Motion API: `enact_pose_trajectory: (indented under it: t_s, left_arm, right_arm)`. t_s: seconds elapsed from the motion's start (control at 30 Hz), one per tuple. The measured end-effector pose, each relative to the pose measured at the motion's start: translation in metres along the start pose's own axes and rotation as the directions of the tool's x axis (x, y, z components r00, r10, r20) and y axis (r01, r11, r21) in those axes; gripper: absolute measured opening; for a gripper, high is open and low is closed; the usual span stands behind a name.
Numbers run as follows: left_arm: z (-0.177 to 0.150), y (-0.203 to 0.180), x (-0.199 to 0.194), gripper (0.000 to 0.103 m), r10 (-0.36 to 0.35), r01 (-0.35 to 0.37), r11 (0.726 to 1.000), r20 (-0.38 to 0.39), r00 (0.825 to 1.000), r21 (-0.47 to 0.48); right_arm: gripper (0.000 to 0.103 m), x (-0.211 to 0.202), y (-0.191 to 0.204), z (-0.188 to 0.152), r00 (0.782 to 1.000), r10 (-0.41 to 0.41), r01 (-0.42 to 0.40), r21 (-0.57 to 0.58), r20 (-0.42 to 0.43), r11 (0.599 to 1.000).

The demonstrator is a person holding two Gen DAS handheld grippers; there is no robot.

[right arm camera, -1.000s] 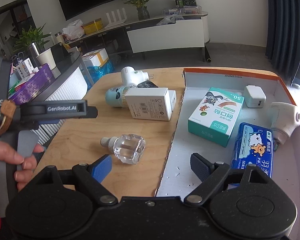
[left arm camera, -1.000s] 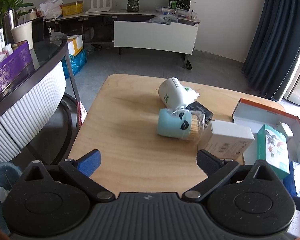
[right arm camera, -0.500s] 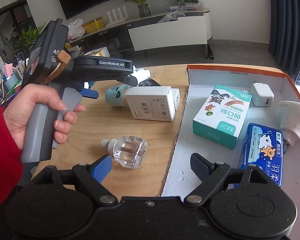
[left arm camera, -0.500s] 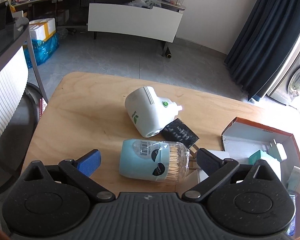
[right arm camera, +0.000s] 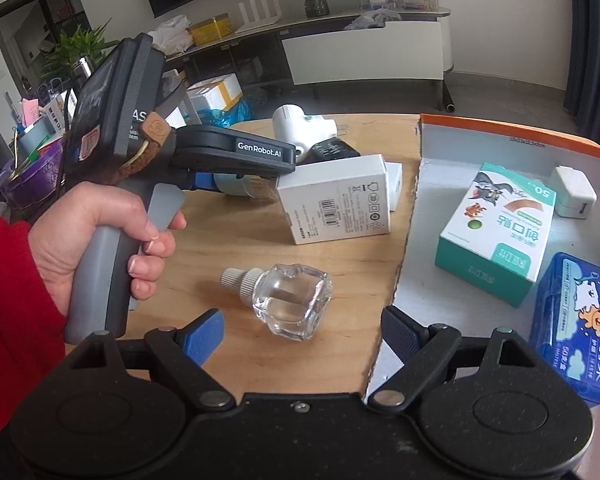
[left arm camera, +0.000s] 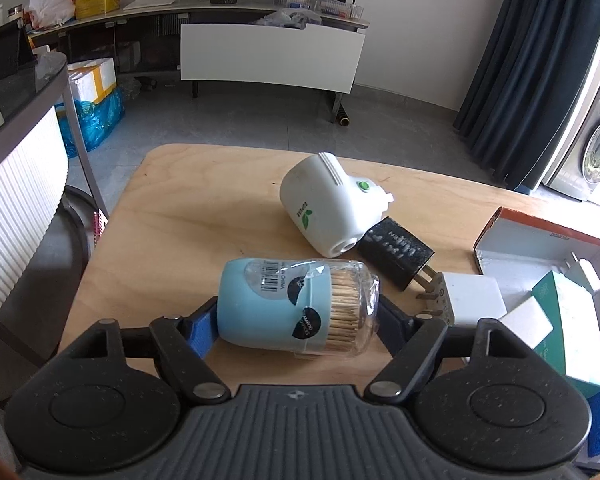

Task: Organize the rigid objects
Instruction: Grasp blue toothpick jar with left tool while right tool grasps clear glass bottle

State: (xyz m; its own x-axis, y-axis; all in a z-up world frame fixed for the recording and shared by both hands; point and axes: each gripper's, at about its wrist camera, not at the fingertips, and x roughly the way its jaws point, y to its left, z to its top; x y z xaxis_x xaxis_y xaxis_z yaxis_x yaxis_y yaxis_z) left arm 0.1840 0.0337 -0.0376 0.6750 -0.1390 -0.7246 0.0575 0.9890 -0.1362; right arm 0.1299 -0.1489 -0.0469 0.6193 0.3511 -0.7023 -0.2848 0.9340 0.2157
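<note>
A blue toothpick jar (left arm camera: 292, 308) with a clear lid lies on its side on the wooden table (left arm camera: 172, 216). My left gripper (left arm camera: 296, 322) is open with one finger at each end of the jar; I cannot tell whether they touch it. Its body also shows in the right wrist view (right arm camera: 236, 152). My right gripper (right arm camera: 302, 330) is open and empty, just short of a clear glass bottle (right arm camera: 288, 304) lying on the table. The orange-rimmed box (right arm camera: 512, 140) at the right holds a green carton (right arm camera: 500, 232), a blue tin (right arm camera: 572, 320) and a white charger (right arm camera: 572, 196).
A white plug-in device (left arm camera: 324, 208), a black adapter (left arm camera: 396, 252) and a white plug (left arm camera: 468, 300) lie beyond the jar. A white carton (right arm camera: 340, 200) lies beside the box. The table's left edge drops to a chair and a counter.
My left gripper has moved forward over the table, so the toothpick jar now lies between its fingers. My right gripper has barely moved.
</note>
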Motion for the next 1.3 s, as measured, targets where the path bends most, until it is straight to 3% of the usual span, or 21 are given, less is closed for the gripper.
enact_pose_trajectory:
  t_s: [0.2, 0.4, 0.57, 0.63, 0.67, 0.87, 1.3]
  left_arm:
    - [-0.012, 0.014, -0.03, 0.08, 0.064, -0.064, 0.998, 0.031, 0.997, 0.006]
    - [-0.026, 0.029, -0.057, 0.08, 0.127, -0.124, 0.99, 0.056, 0.99, -0.061]
    - [-0.033, 0.035, -0.071, 0.08, 0.128, -0.122, 0.988, 0.068, 0.989, -0.092]
    - [-0.036, 0.035, -0.074, 0.08, 0.123, -0.117, 0.989, 0.064, 0.99, -0.095]
    - [-0.039, 0.034, -0.076, 0.08, 0.122, -0.115, 0.989, 0.068, 0.99, -0.091]
    - [-0.047, 0.028, -0.089, 0.08, 0.105, -0.097, 0.992, 0.087, 0.991, -0.086]
    - [-0.064, -0.012, -0.121, 0.08, 0.063, -0.059, 0.998, 0.113, 0.992, -0.036]
  right_arm:
    - [0.101, 0.02, 0.017, 0.007, 1.0, -0.002, 0.001, -0.087, -0.018, 0.996]
    - [0.101, 0.035, 0.027, 0.013, 0.998, -0.057, 0.057, 0.007, -0.037, 0.998]
    - [0.102, 0.05, 0.038, 0.011, 0.992, -0.122, 0.123, 0.055, -0.035, 0.991]
    - [0.093, 0.051, 0.042, 0.007, 0.989, -0.146, 0.146, 0.039, -0.011, 0.989]
    - [0.093, 0.051, 0.044, 0.007, 0.986, -0.167, 0.167, 0.017, -0.008, 0.986]
    - [0.093, 0.035, 0.04, 0.003, 0.992, -0.124, 0.124, 0.026, 0.001, 0.992]
    - [0.093, -0.056, 0.026, 0.006, 0.979, -0.133, 0.131, 0.023, 0.155, 0.991]
